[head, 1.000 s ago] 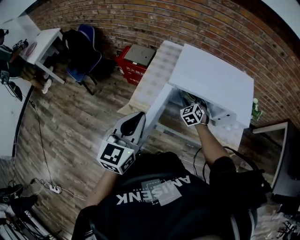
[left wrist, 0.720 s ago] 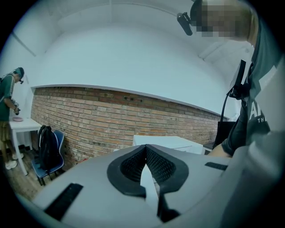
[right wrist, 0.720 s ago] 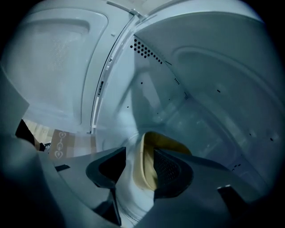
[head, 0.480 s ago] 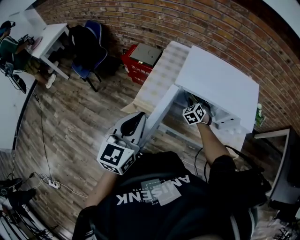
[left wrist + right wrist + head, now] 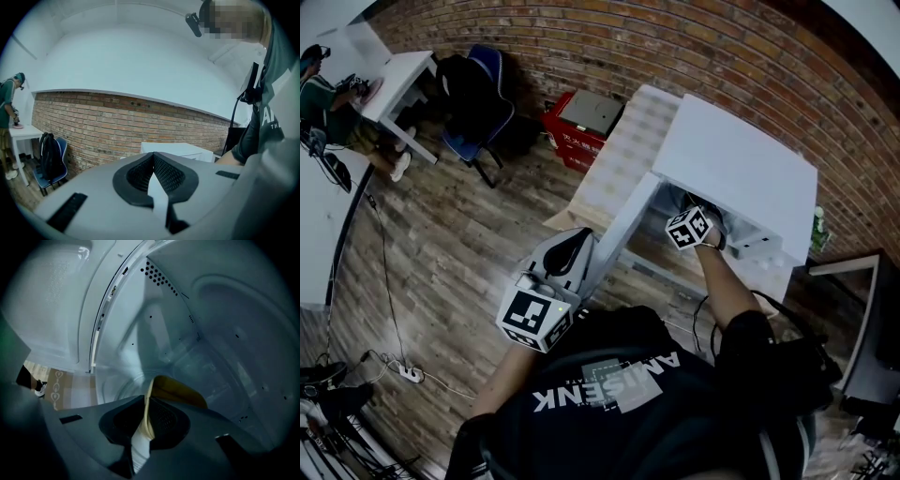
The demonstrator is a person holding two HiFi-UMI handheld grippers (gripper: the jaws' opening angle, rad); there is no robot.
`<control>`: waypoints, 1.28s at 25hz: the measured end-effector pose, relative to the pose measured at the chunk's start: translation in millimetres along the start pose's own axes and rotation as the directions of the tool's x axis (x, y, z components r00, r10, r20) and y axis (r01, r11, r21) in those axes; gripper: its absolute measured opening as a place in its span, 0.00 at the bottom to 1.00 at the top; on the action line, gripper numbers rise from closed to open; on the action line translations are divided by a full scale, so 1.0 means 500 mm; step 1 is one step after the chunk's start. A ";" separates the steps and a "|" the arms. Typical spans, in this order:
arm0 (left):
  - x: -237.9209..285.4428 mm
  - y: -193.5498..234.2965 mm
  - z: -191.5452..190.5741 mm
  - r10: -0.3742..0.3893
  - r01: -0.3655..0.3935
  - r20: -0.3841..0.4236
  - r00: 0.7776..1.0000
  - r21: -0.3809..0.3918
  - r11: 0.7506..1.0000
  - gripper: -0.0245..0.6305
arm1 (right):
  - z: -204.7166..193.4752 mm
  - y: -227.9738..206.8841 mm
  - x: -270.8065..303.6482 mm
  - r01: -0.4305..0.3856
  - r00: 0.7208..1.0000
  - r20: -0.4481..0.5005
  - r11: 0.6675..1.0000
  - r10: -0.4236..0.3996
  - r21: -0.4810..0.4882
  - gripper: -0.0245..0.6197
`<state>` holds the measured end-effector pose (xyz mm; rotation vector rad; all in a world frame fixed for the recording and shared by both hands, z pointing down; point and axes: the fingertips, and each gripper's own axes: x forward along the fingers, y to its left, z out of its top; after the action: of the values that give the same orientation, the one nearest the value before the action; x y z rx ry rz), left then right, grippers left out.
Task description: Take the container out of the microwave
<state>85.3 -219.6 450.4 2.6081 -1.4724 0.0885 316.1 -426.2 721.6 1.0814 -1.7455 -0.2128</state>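
Right claw (image 5: 146, 401) has just been closing and pinches the yellow container (image 5: 183, 392) by its near rim inside the microwave (image 5: 220, 310); left claw (image 5: 153, 159) hangs pressed together outside it.

My right gripper (image 5: 143, 427) has just been closing its jaws. A second ago they stood wide; now they pinch the rim of the yellow container (image 5: 180, 390) inside the microwave (image 5: 731, 169). My head view has also drifted a little, so the microwave sits slightly further right.
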 end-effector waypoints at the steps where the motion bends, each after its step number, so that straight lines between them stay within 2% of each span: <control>1: 0.001 0.002 -0.001 -0.003 0.003 -0.002 1.000 -0.004 1.000 0.06 | 0.000 0.003 -0.002 -0.005 1.000 -0.002 1.000 0.005 0.001 0.14; 9: 0.004 0.014 -0.001 -0.070 0.070 -0.006 0.998 -0.001 0.998 0.06 | -0.006 0.031 -0.031 -0.071 0.997 -0.018 0.995 0.072 0.073 0.12; 17: 0.012 0.033 0.005 -0.141 0.141 -0.014 0.990 -0.026 0.990 0.06 | -0.001 0.060 -0.081 -0.094 0.995 -0.021 0.984 0.098 0.150 0.12; 27: 0.012 0.038 0.017 -0.249 0.248 -0.016 0.968 -0.028 0.968 0.06 | 0.014 0.110 -0.179 -0.132 0.991 0.005 0.960 0.135 0.247 0.12; 32: 0.005 0.046 0.028 -0.309 0.309 -0.016 0.951 -0.021 0.951 0.06 | 0.035 0.145 -0.234 -0.145 0.989 0.018 0.946 0.146 0.288 0.12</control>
<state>66.6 -235.4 439.2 2.7763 -1.0350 0.0636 269.1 -303.0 678.7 1.1505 -1.8834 0.1421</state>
